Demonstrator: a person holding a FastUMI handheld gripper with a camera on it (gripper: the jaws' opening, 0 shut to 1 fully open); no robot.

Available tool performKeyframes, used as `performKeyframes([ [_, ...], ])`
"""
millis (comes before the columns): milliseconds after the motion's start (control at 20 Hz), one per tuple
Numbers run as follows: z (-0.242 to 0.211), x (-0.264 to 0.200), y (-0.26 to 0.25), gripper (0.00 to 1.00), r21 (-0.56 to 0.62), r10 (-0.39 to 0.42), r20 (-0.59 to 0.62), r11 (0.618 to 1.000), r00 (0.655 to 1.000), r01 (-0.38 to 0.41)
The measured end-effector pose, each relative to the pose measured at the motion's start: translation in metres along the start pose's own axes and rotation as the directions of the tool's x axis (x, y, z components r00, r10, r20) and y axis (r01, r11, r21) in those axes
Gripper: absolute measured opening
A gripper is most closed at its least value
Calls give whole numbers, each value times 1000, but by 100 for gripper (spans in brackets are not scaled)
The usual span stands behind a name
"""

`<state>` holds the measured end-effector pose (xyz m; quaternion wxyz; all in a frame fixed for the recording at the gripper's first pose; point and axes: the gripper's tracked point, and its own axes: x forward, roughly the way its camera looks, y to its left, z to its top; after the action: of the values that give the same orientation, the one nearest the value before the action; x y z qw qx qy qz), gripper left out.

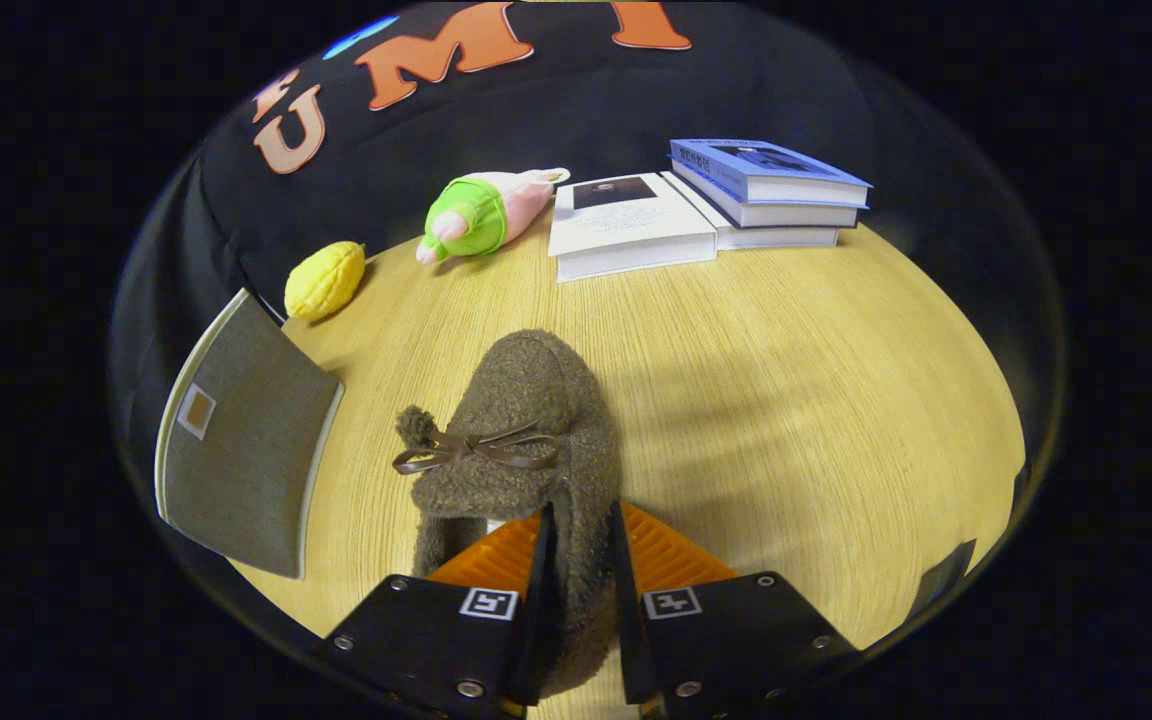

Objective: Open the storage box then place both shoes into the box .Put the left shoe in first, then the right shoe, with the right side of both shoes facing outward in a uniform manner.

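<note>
Box (241, 440): grey, lid raised, at 9 o'clock of the shoe, on the wooden table (786, 400).
Yellow toy (324, 280): at 11 o'clock, near the wall.
Plush toy (481, 213): green and pink, at 12 o'clock.
Shoe (526, 440): brown, fuzzy, bow on top, toe pointing away.
Gripper (581, 530): pinching the shoe's side wall between both fingers.
Books (706, 205): stacked at 1 o'clock.

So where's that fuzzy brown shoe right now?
In the gripper view, the fuzzy brown shoe lies on the wooden table, its side wall pinched between the tool fingers, toe pointing toward the books; the grey lid stands beside it.
</note>
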<state>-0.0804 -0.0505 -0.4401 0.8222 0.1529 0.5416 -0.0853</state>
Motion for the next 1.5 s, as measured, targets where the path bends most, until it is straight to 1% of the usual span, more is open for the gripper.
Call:
performKeyframes([
  [100,2,0,0,26,20,7,-7,1000,1000,-6],
  [150,3,0,-1,25,32,4,-6,999,1000,-3],
  [250,3,1,-7,18,55,-14,-1,998,1000,14],
  [300,4,1,-8,12,62,-24,2,998,1000,24],
  [400,6,0,-8,6,71,-39,5,997,999,38],
  [550,11,-9,-2,6,74,-48,28,996,998,46],
  [700,20,-24,20,6,92,9,46,996,999,-13],
  [900,39,-49,51,6,99,63,94,992,994,-73],
  [1100,61,-71,94,6,82,111,135,989,985,-122],
  [1500,86,-107,185,6,55,215,188,972,958,-229],
])
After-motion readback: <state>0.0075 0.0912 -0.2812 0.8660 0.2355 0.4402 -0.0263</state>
